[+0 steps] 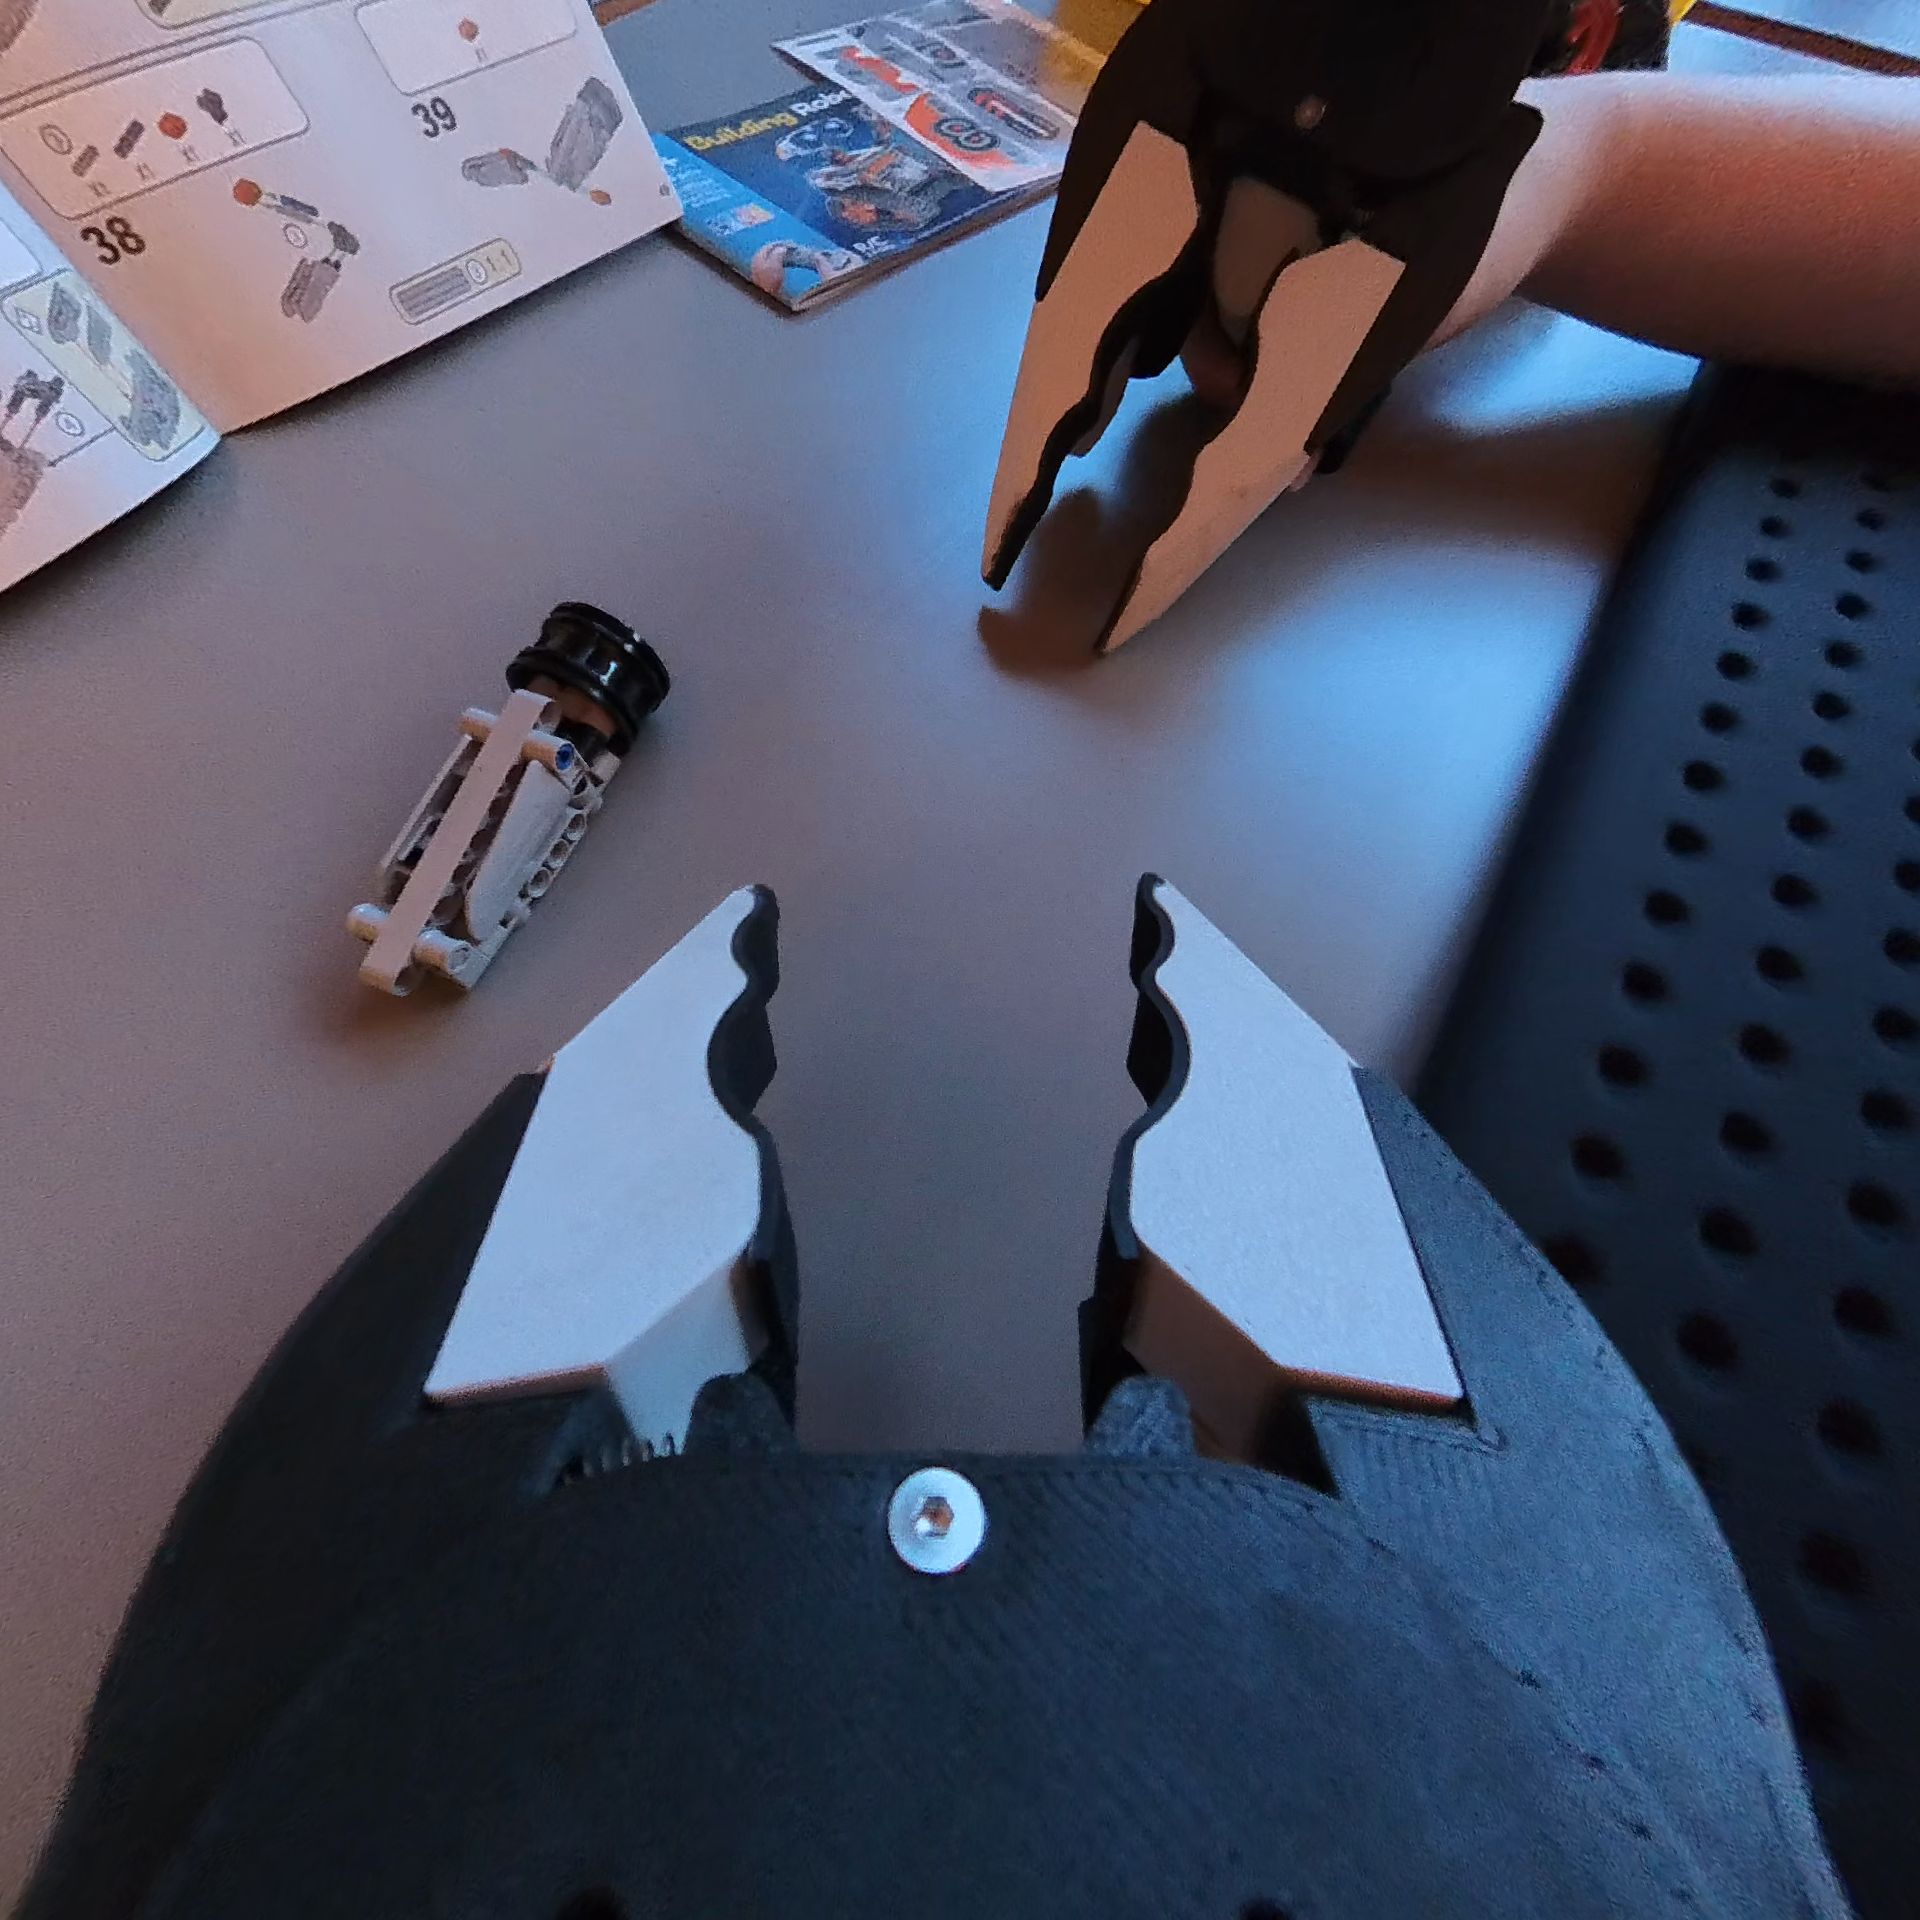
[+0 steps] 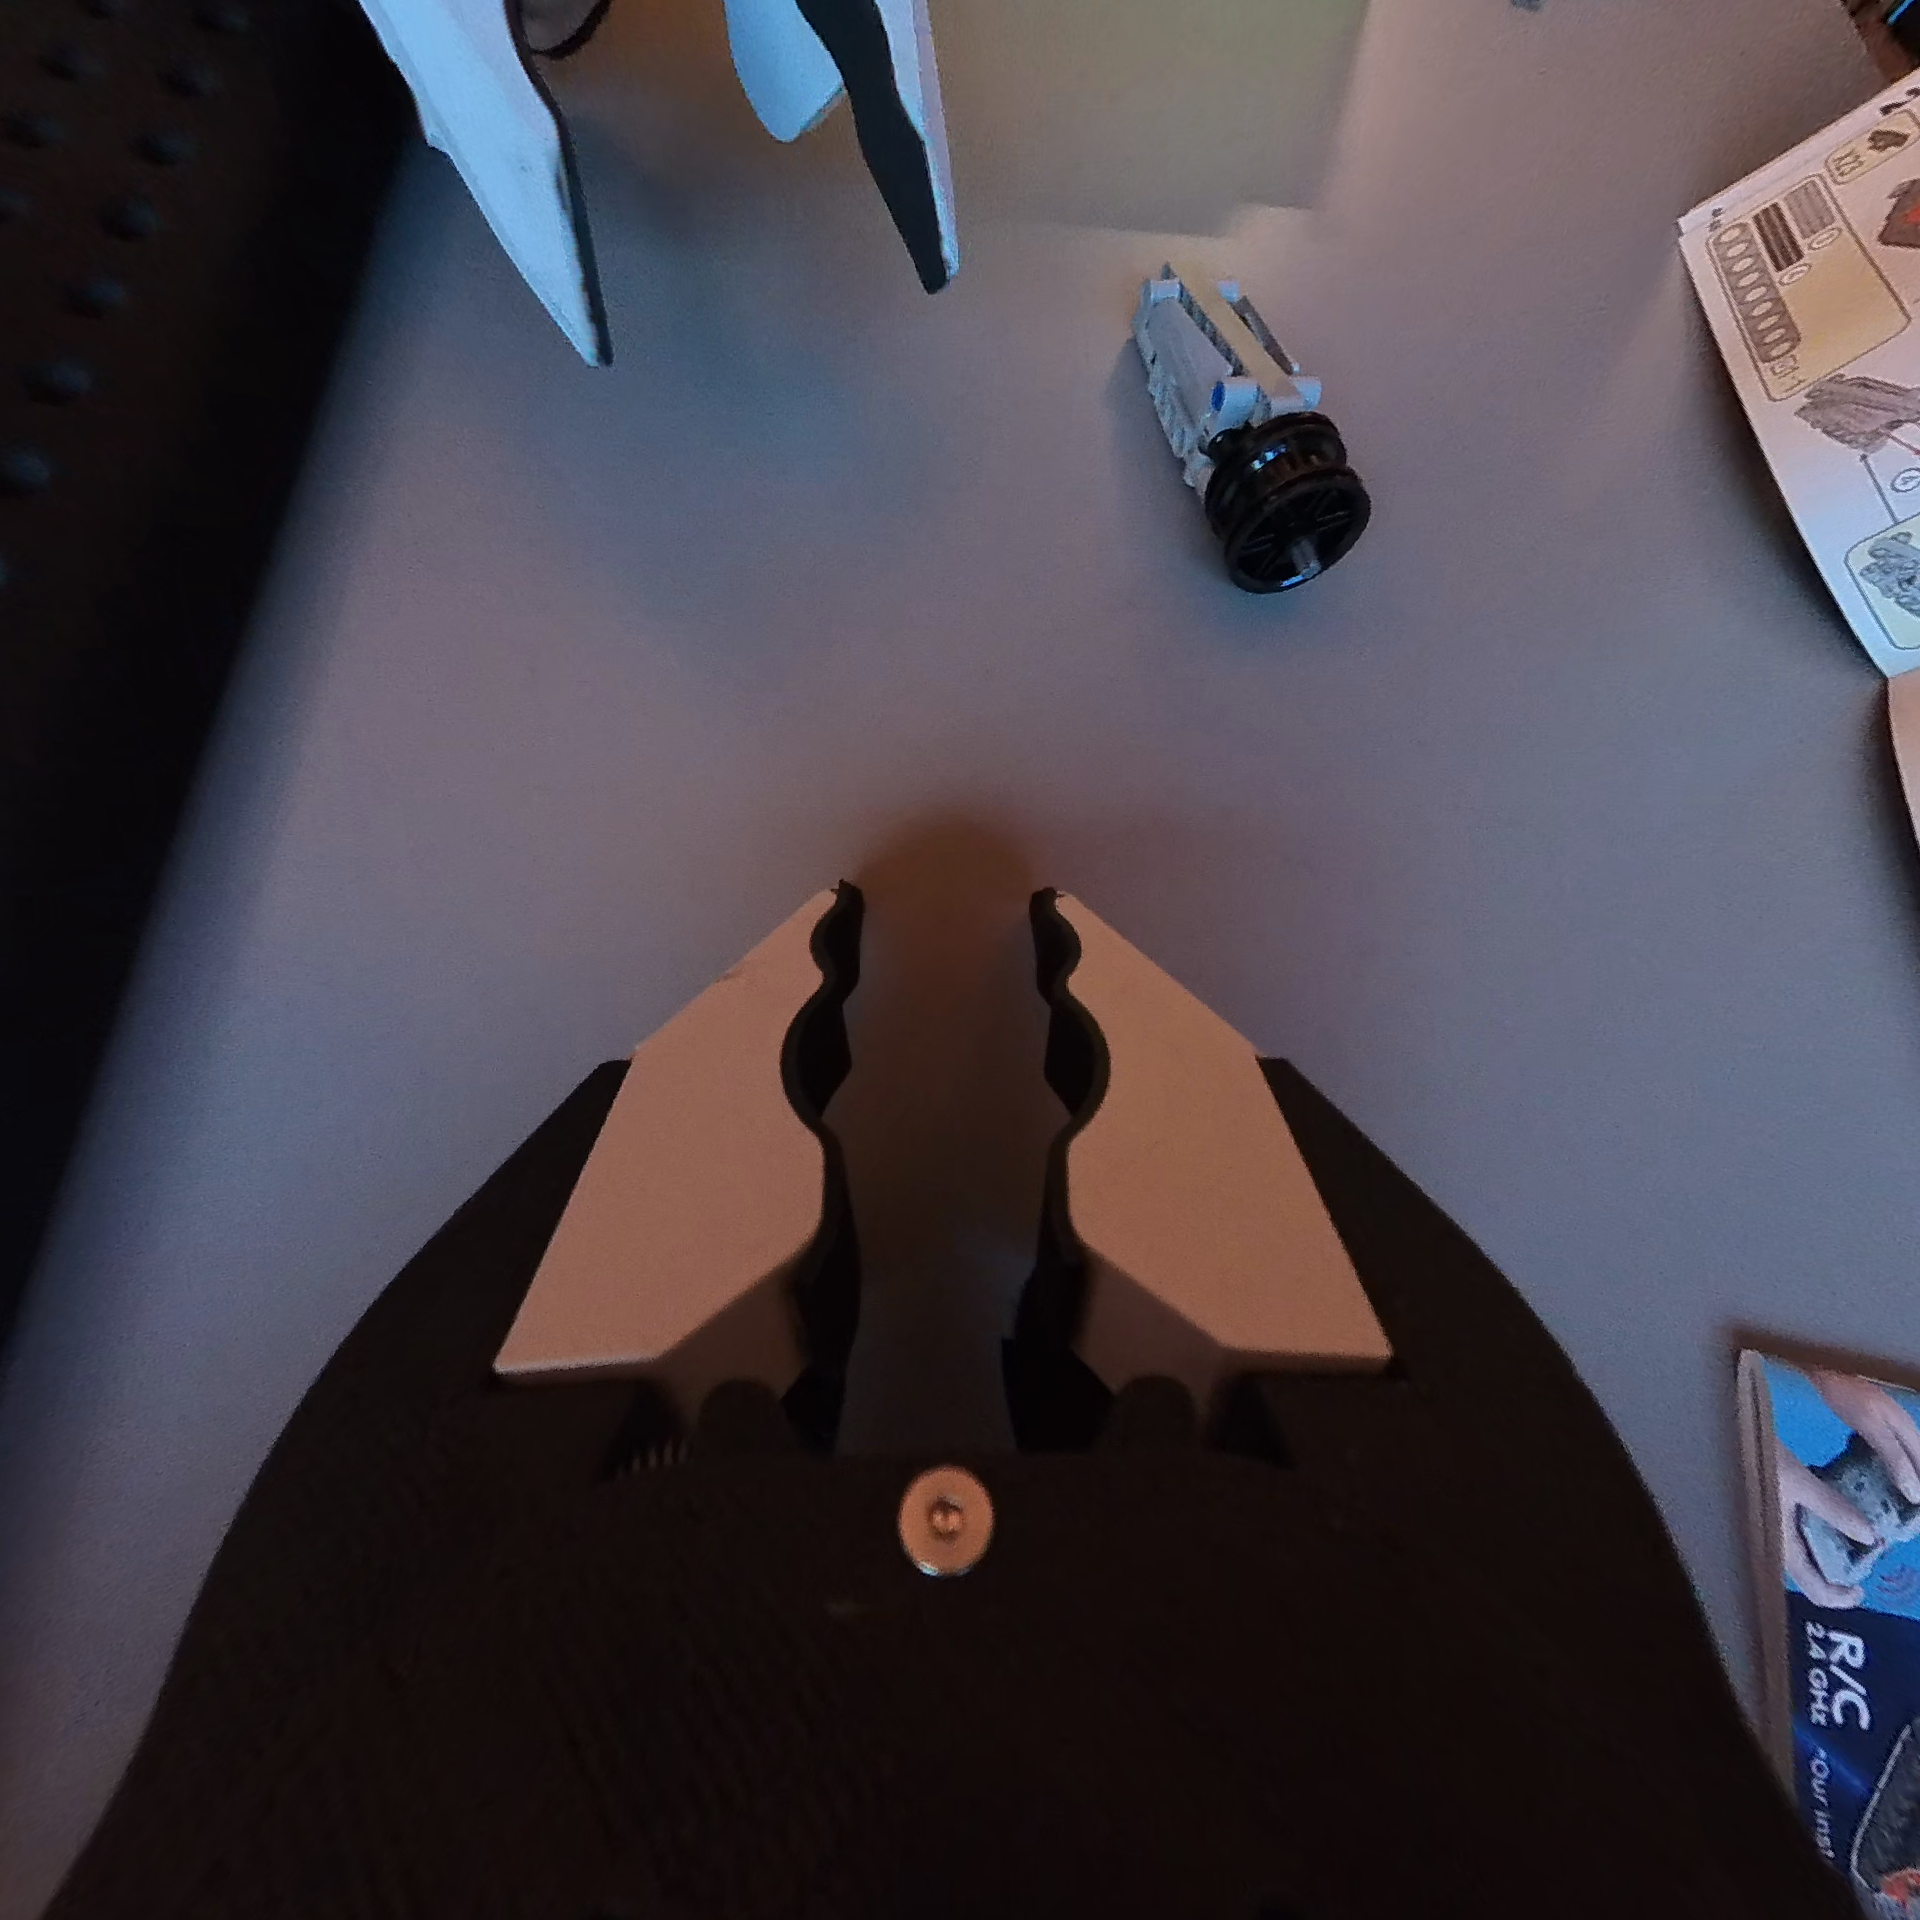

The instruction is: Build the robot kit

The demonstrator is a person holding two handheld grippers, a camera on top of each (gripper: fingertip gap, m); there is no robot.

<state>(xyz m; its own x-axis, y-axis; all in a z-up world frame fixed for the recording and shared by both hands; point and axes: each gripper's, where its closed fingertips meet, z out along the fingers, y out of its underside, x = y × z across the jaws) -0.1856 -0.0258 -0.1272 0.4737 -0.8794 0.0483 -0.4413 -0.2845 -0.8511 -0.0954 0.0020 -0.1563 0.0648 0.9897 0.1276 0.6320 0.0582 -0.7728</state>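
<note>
A small grey brick assembly with a black wheel at one end lies on the grey table, to the upper left of my left gripper. The left gripper is open and empty, above bare table. My right gripper is open and empty too, its tips close to the table. In the left wrist view the right gripper stands at the upper right, tips down near the table. In the right wrist view the assembly lies at the upper right and the left gripper hangs at the top.
An open instruction booklet lies at the back left, also at the right edge of the right wrist view. A blue leaflet and a sticker sheet lie behind. A dark perforated panel borders the table. A person's arm holds the right gripper. My hands' fingertips stand some 11 cm from each other.
</note>
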